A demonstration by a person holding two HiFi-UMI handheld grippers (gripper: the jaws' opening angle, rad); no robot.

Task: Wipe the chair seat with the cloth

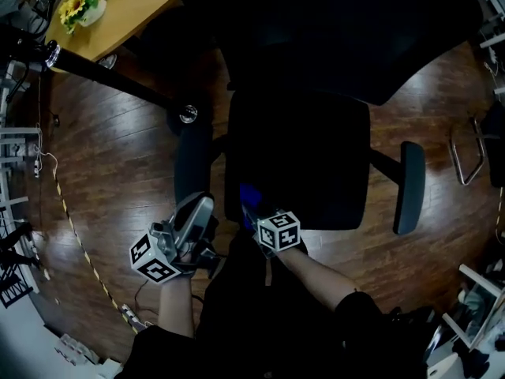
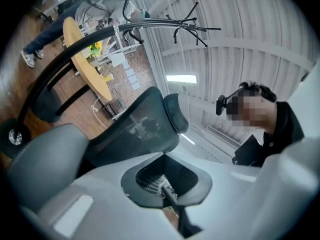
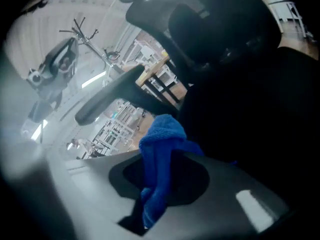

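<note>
The black chair seat (image 1: 300,156) fills the middle of the head view, very dark. My right gripper (image 1: 256,214) sits at the seat's near left corner, shut on a blue cloth (image 1: 250,198) that rests against the seat edge. In the right gripper view the blue cloth (image 3: 160,154) bunches up out of the closed jaws of the right gripper (image 3: 150,204), beside the dark seat (image 3: 250,109). My left gripper (image 1: 197,210) hovers left of the seat, below the left armrest (image 1: 193,152). Its jaws meet with nothing held in the left gripper view (image 2: 167,199), which looks up at the mesh chair back (image 2: 135,129).
The right armrest (image 1: 410,184) sticks out on the far side of the seat. A wooden table (image 1: 118,14) with yellow flowers (image 1: 79,2) stands at the top left on the wood floor. A cable (image 1: 75,235) runs across the floor at left. Metal chair legs (image 1: 465,152) are at right.
</note>
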